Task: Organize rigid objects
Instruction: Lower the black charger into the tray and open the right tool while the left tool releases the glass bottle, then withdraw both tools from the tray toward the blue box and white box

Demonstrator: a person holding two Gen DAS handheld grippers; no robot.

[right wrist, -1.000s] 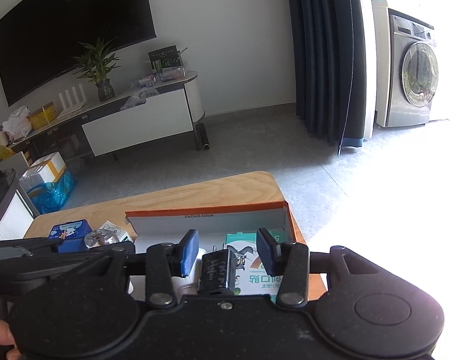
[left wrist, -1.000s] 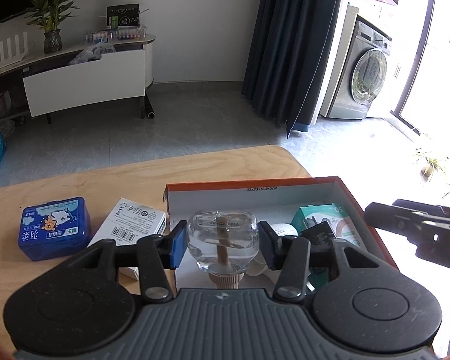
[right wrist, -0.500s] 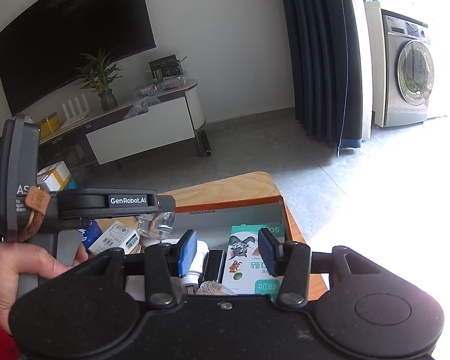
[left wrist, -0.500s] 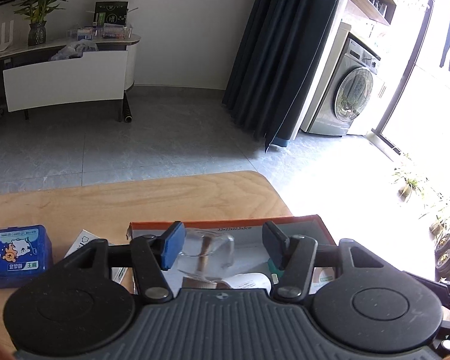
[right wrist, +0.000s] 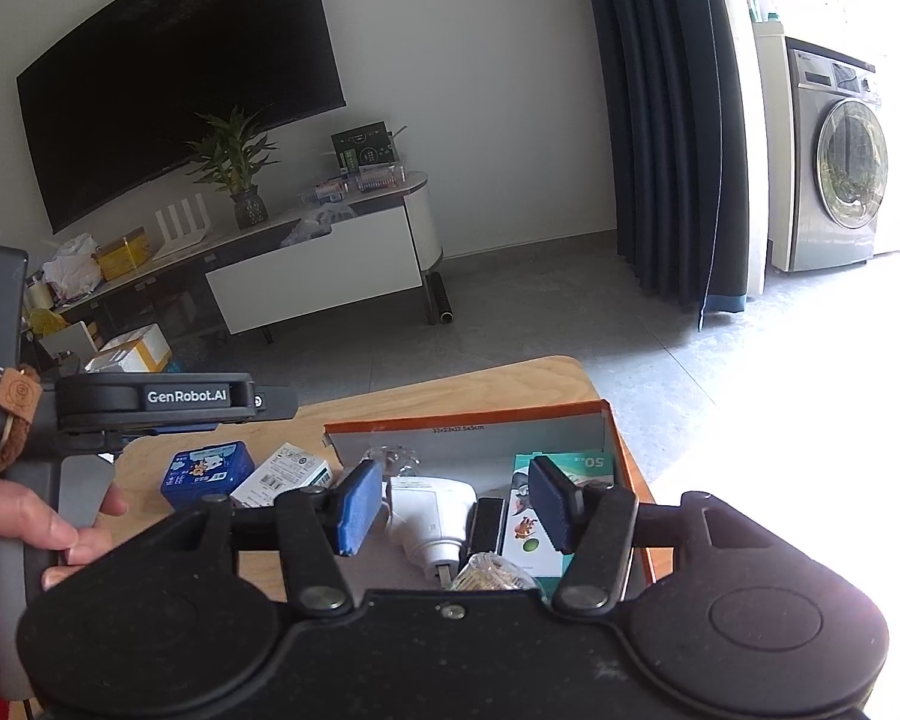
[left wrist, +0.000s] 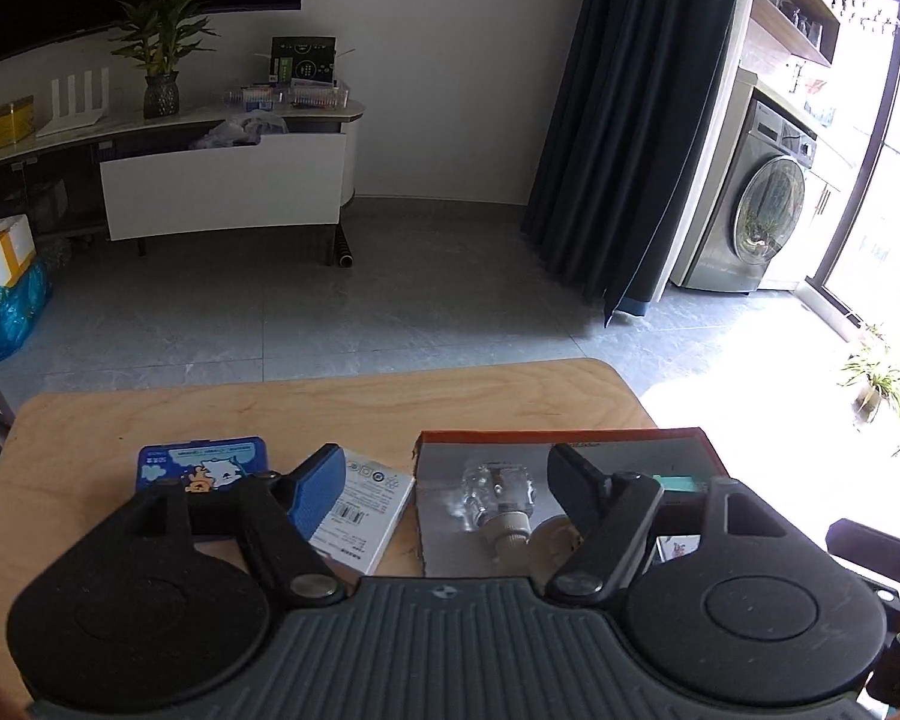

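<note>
An orange-rimmed cardboard box stands on the wooden table. A clear glass bottle with a cork lies inside it at the left. My left gripper is open and empty above the box's left wall. My right gripper is open and empty above the box, over a white device, a black item and a teal pack. A blue case and a white carton lie on the table left of the box.
The left gripper's handle and the hand holding it fill the left of the right wrist view. The table's far edge is close behind the box. A TV cabinet and a washing machine stand beyond.
My left gripper has let go of the glass bottle, which now lies in the box, and has opened wide and pulled back to the left. My right gripper has opened wider.
</note>
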